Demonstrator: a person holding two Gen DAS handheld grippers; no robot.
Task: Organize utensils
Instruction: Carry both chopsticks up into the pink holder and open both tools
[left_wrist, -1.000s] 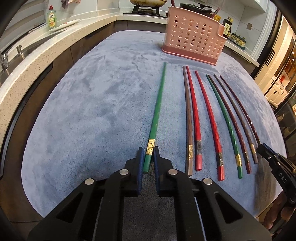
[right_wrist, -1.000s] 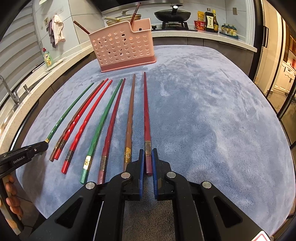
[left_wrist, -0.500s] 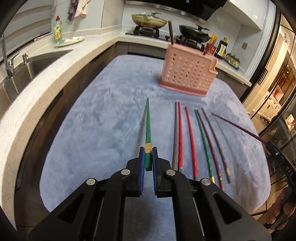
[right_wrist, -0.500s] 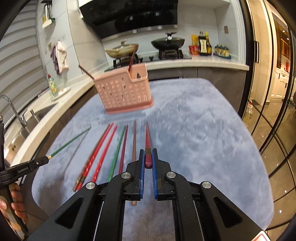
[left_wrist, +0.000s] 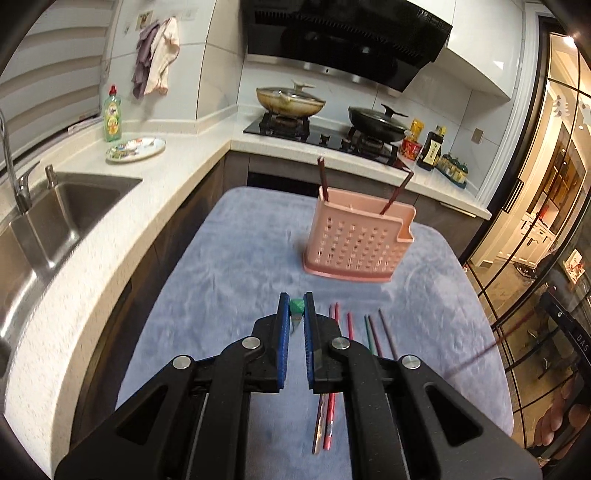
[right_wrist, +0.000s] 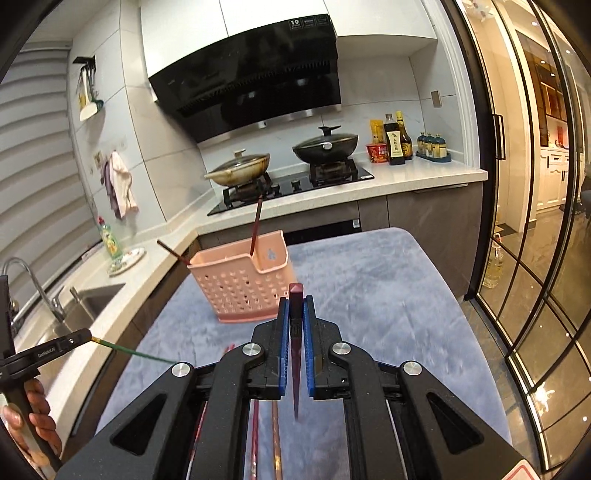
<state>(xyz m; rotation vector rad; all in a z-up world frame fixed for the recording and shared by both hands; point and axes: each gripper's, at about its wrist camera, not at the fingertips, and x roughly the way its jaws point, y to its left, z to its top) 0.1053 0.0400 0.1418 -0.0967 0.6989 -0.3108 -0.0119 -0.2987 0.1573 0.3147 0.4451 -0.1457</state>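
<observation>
Here the left gripper (left_wrist: 296, 312) clamps the green chopstick (left_wrist: 296, 305) by its thick end, in front of the pink basket (left_wrist: 360, 240). The right gripper (right_wrist: 296, 306) clamps the dark red chopstick (right_wrist: 296, 295), tip hanging down, just before that basket.

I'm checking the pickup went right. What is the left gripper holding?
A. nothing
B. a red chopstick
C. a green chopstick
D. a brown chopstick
C: the left gripper is shut on the green chopstick, whose green butt end shows between the blue pads.
</observation>
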